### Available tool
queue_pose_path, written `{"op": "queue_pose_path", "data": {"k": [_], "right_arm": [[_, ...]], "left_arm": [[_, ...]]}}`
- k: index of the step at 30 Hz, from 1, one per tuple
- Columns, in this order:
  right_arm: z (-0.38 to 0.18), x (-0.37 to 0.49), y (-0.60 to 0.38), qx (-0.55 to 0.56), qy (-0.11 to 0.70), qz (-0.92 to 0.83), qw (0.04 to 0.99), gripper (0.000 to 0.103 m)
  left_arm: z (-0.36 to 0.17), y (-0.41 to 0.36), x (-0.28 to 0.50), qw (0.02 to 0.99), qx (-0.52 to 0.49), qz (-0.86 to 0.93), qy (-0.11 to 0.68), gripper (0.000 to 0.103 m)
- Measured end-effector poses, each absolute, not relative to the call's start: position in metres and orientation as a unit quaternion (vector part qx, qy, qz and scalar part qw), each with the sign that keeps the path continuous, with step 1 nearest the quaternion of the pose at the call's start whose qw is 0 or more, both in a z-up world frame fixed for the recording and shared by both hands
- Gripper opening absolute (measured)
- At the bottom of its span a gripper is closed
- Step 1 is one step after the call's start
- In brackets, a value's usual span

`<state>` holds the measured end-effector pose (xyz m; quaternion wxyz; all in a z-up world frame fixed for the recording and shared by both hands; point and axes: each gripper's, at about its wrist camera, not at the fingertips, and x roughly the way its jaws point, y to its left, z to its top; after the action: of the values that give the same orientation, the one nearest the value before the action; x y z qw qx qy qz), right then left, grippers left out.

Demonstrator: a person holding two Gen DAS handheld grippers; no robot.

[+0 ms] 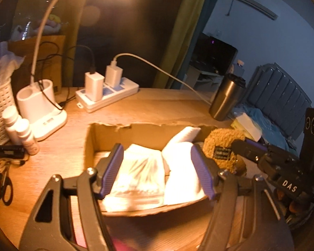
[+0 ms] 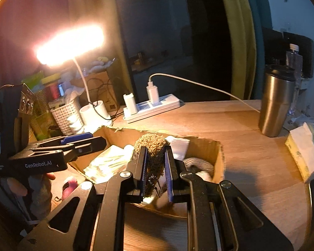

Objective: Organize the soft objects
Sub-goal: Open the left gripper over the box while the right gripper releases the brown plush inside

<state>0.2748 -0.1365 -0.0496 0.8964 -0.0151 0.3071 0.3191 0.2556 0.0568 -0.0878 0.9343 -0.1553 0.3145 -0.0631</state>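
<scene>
1. We hold the left gripper (image 1: 159, 171) over the cardboard box (image 1: 115, 129), its purple-padded fingers (image 1: 113, 167) spread wide with nothing clamped between them.
2. Below that open gap, inside the box, we see a clear plastic packet (image 1: 138, 173) lying flat and white folded cloths (image 1: 182, 167) leaning beside it, one rising toward the back wall.
3. Our right gripper (image 2: 156, 165) has its fingers drawn narrow on a brown fuzzy plush toy (image 2: 152, 146); the pads press its sides and a small metal chain (image 2: 155, 185) dangles from it.
4. The plush sits above the right part of the box; in the left wrist view it shows at the box's right edge (image 1: 221, 148), bearing a dark label.
5. In the right wrist view a grey knitted item (image 2: 198, 163) lies in the box's right corner.
6. On the wooden desk (image 2: 251, 146) behind the box we see a white power strip (image 1: 108, 96) with chargers plugged in, a lit desk lamp (image 1: 41, 108), a steel tumbler (image 2: 276, 104), and a tissue pack (image 2: 305, 152).
7. Scissors (image 1: 3, 186) and small white bottles (image 1: 21, 131) lie at the left, near a white woven basket (image 1: 0, 108).
</scene>
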Motion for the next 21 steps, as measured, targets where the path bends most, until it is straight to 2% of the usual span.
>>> {"op": "queue_pose_path", "data": {"k": [7, 21], "right_arm": [[-0.056, 0.273, -0.114, -0.031, 0.323, 0.325, 0.888, 0.017], [-0.100, 0.291, -0.083, -0.073, 0.407, 0.287, 0.864, 0.018]], "left_arm": [[-0.093, 0.075, 0.248, 0.936, -0.161, -0.051, 0.309, 0.068], [-0.102, 0.095, 0.241, 0.932, -0.182, -0.048, 0.310, 0.068]]}}
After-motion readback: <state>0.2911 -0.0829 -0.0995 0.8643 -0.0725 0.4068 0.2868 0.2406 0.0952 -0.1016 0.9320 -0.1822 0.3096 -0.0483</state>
